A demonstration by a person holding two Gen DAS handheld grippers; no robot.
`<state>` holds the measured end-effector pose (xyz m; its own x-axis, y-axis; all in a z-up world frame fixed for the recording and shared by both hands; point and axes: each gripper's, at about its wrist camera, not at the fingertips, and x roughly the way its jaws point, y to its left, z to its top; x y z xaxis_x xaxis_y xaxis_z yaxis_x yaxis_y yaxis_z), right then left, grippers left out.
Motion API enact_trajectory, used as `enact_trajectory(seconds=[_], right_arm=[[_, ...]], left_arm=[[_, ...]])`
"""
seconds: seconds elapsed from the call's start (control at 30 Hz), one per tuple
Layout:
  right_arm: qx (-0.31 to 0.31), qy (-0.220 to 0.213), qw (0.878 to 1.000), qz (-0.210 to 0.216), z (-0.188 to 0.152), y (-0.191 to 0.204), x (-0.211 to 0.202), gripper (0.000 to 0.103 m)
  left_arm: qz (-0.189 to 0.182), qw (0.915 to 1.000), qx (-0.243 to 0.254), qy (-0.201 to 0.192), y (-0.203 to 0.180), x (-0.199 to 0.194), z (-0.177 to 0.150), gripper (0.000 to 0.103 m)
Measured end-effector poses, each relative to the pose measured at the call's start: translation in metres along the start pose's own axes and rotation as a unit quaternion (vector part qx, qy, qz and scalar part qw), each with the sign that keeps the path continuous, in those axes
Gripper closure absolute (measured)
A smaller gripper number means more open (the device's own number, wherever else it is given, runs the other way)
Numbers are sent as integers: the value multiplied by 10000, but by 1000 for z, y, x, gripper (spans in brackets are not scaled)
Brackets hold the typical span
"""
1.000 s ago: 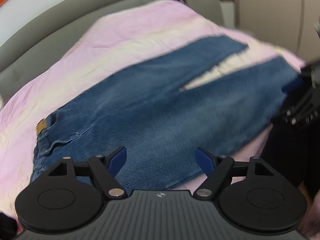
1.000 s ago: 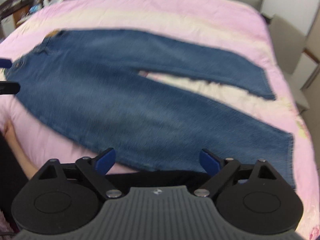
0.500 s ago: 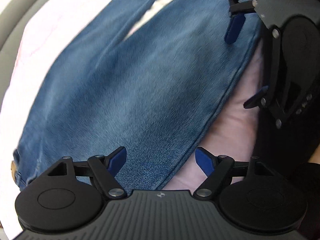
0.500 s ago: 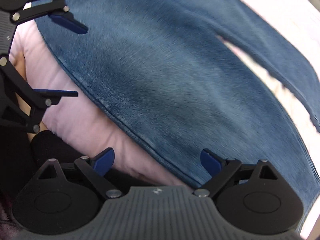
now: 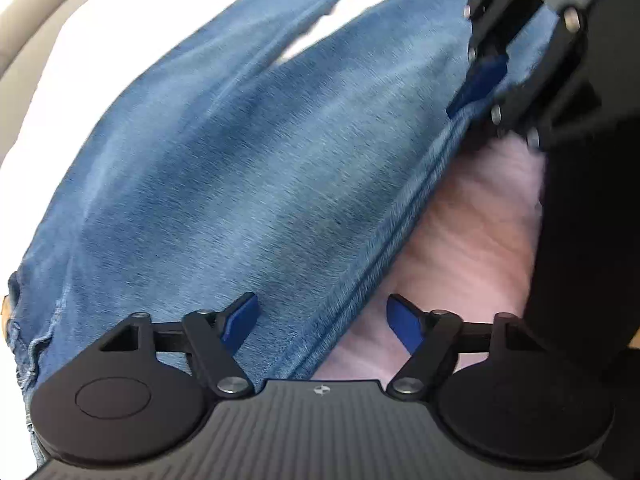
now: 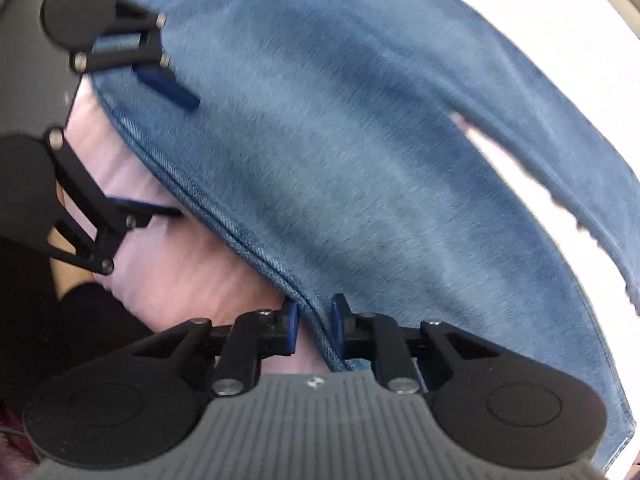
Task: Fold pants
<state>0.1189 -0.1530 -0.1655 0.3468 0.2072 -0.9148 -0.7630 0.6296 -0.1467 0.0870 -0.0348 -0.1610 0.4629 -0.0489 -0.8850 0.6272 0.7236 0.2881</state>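
Note:
Blue jeans (image 5: 224, 184) lie spread flat on a pink bedcover (image 5: 472, 216), their two legs running away from me. My left gripper (image 5: 322, 322) is open, its fingers straddling the near side seam of the jeans by the hip. In the right wrist view the jeans (image 6: 360, 152) fill the frame. My right gripper (image 6: 314, 326) is shut on the near side seam further down the leg. The left gripper shows open in the right wrist view (image 6: 186, 158). The right gripper shows at the top right of the left wrist view (image 5: 478, 92).
The pink bedcover (image 6: 168, 248) shows along the near edge of the bed. A grey bed frame (image 5: 36, 20) runs along the far left. A dark-clothed person (image 5: 592, 240) stands close at the right of the left wrist view.
Both grippers have dropped from above the bed down to the near edge of the jeans. The right gripper has gone from open to shut on the side seam.

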Motion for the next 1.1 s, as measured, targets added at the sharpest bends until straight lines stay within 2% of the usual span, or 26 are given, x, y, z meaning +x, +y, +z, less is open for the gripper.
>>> enact_trajectory(seconds=[0.03,0.07,0.1,0.17,0.23,0.33,0.43,0.63,0.7,0.8,0.83,0.87,0.9,0.93,0.97,1.1], right_arm=[[79,-77,9999,4,2,-6,-6,92],[144,-152,9998,4,2,-11,-13,92],[162,-225,9996,-24,6,-16,-17,92],[136,-370,9991,-141,13,-23,-24,92],[126,-508,9982,-306,29,-30,-25,93],[234,-640,9969,-384,55,-52,-24,93],[394,-558,9969,-391,81,-72,-12,93],[711,73,9972,-211,112,-98,45,93],[745,209,9969,-161,116,-101,60,92],[743,324,9967,-85,119,-106,70,92],[700,351,9969,-58,120,-107,69,91],[655,376,9971,-43,122,-106,70,92],[598,395,9974,-74,122,-106,69,88],[535,401,9976,-171,125,-108,71,75],[481,410,9977,-260,126,-107,68,64],[466,445,9978,-147,121,-115,53,55]], left_arm=[[44,10000,-75,-17,4,-2,1,39],[92,9997,-218,-46,9,-4,2,61],[115,9991,-403,-111,16,-8,5,69],[47,9962,-775,-391,32,-18,9,78],[-10,9905,-1210,-646,52,-28,15,81],[-28,9831,-1690,-698,80,-23,31,83],[-50,9785,-1986,-560,98,-9,44,83],[-374,9716,-2329,-197,125,38,52,83],[-454,9693,-2412,-169,135,48,48,78],[-612,9709,-2301,-243,141,47,43,73],[-640,9730,-2205,-234,142,44,42,66],[-613,9755,-2100,-226,143,38,41,52],[-570,9776,-2012,-236,144,31,38,45],[-537,9792,-1937,-259,145,22,35,37],[-532,9806,-1866,-287,147,14,30,36],[-554,9842,-1672,-179,152,-18,8,34]])
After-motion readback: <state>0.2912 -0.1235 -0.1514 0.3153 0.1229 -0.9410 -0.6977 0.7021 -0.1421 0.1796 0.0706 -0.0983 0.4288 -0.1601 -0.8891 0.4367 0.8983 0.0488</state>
